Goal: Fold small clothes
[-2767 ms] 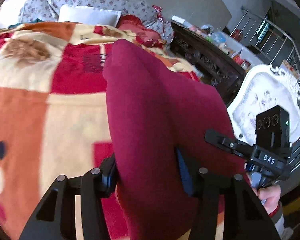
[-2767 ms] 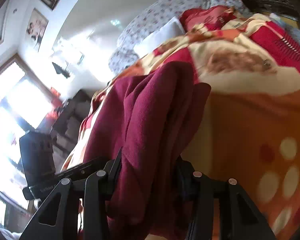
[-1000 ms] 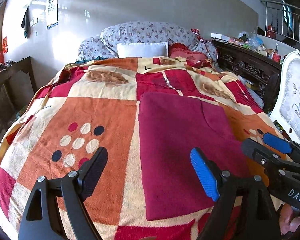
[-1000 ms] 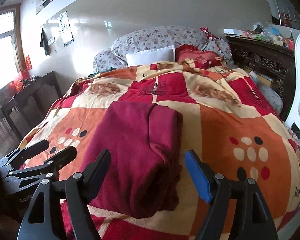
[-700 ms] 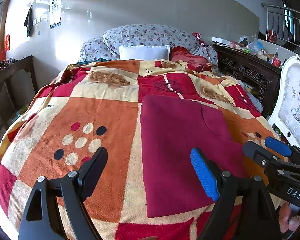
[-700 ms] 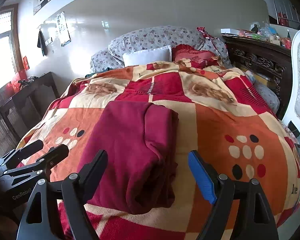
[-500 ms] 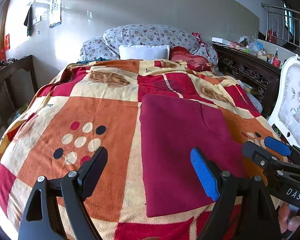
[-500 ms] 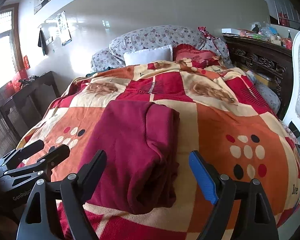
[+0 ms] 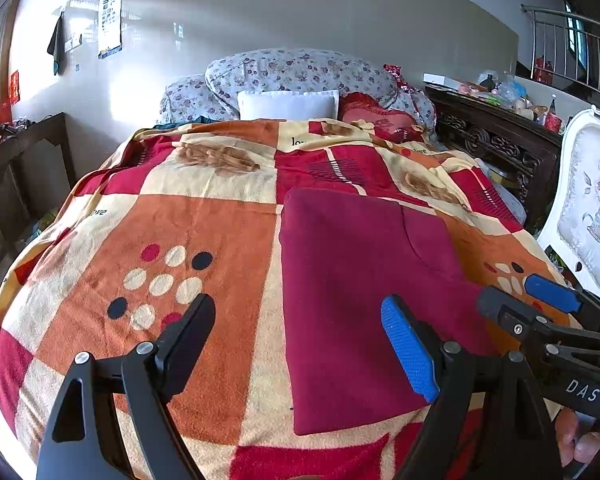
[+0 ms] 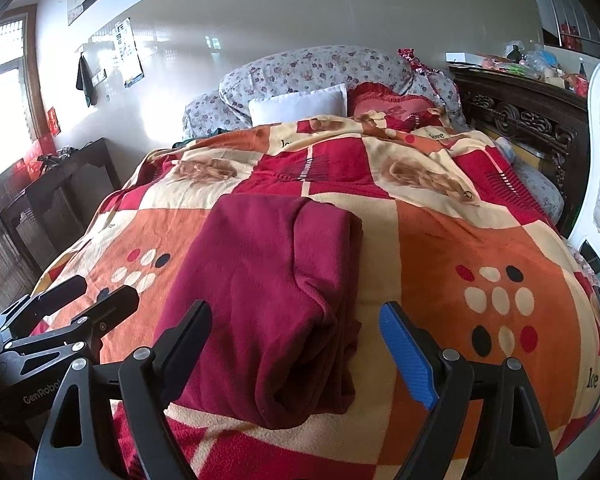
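Observation:
A dark red fleece garment (image 9: 360, 280) lies folded in a rough rectangle on the patterned bed blanket (image 9: 180, 240). In the right wrist view the same garment (image 10: 268, 280) shows a thick rolled fold at its near edge. My left gripper (image 9: 298, 308) hovers open just short of the garment's near left edge, with nothing between its fingers. My right gripper (image 10: 298, 310) is wide open above the near end of the garment, its pads clear of the cloth. Each gripper shows in the other's view: the right gripper (image 9: 512, 290) and the left gripper (image 10: 102, 290).
A white pillow (image 9: 288, 105) and floral bedding lie at the head of the bed. A carved dark cabinet (image 9: 496, 140) with clutter and a white upholstered chair (image 9: 592, 200) stand to the right. A dark side table (image 10: 48, 188) stands to the left.
Earlier both grippers held the red garment bunched up close. Now it lies folded flat on the blanket and both grippers are open and drawn back. Little has moved in the last second.

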`<action>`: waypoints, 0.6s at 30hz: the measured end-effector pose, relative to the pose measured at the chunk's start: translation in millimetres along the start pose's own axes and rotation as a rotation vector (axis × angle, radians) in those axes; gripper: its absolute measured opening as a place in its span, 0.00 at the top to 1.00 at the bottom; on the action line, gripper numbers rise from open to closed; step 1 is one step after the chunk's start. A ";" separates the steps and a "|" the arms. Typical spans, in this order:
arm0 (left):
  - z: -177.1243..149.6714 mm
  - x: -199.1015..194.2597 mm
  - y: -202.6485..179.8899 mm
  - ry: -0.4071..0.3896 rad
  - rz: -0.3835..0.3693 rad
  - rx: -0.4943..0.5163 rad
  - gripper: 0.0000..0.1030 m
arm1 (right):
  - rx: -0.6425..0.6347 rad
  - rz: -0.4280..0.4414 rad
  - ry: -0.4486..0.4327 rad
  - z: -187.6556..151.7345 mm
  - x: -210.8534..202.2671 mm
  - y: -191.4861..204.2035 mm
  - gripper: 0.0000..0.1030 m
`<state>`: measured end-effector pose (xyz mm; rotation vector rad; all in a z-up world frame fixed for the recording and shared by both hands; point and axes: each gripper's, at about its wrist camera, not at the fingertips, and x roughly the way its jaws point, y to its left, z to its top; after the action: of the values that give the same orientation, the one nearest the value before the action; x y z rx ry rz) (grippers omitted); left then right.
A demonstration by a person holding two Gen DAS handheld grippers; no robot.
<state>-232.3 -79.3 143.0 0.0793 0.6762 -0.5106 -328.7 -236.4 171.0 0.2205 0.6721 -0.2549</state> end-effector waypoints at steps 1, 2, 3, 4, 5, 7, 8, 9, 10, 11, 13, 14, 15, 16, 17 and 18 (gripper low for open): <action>0.1 0.0 -0.1 0.001 0.000 -0.001 0.18 | 0.001 0.000 0.000 0.1 0.1 0.4 0.13; -0.2 0.2 0.1 0.002 -0.001 -0.001 0.18 | 0.000 -0.001 -0.001 0.1 -0.2 0.6 0.13; 0.1 0.0 -0.3 0.002 0.000 -0.001 0.18 | 0.001 0.000 0.000 -0.1 0.3 0.7 0.13; -0.7 0.2 -1.1 0.003 0.001 -0.001 0.18 | 0.000 -0.001 -0.001 0.1 -0.2 0.7 0.13; -1.0 0.0 -1.1 0.004 0.001 -0.001 0.18 | 0.000 -0.001 -0.001 0.1 -0.2 0.8 0.13; -1.2 0.2 -1.5 0.003 0.000 0.000 0.18 | -0.004 0.001 0.002 -1.2 1.1 1.2 0.13; -1.7 0.3 -1.7 0.003 0.002 0.001 0.18 | -0.006 0.002 0.003 -2.0 2.1 1.6 0.13; -1.1 0.5 -1.4 0.004 0.002 0.001 0.18 | -0.007 0.002 0.006 -2.6 3.1 1.9 0.13; -1.1 0.5 -1.3 0.005 0.000 0.001 0.18 | -0.007 0.003 0.007 -2.6 3.9 2.1 0.13; -1.7 0.4 -1.3 0.006 0.000 0.002 0.18 | -0.007 0.005 0.007 -2.9 4.3 1.9 0.13; -1.6 0.8 -2.1 0.005 0.001 0.002 0.18 | -0.009 0.005 0.007 -3.2 4.7 2.2 0.13; -1.6 0.8 -2.1 0.006 0.002 0.002 0.18 | -0.010 0.005 0.007 -3.1 4.8 2.4 0.13; -1.8 0.8 -2.0 0.006 0.002 0.001 0.18 | -0.009 0.006 0.007 -2.7 4.8 2.2 0.13; -1.5 0.9 -2.0 0.006 0.001 0.001 0.18 | -0.009 0.006 0.008 -2.4 4.8 2.1 0.13; -2.1 0.8 -2.0 0.006 0.001 -0.001 0.18 | -0.009 0.006 0.008 -2.4 4.8 2.2 0.13; -1.5 1.0 -1.9 0.006 0.000 0.001 0.18 | -0.009 0.005 0.009 -2.5 4.9 2.3 0.13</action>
<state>-233.4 -81.1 141.3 0.0815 0.6818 -0.5105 -325.8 -234.3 166.3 0.2151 0.6809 -0.2463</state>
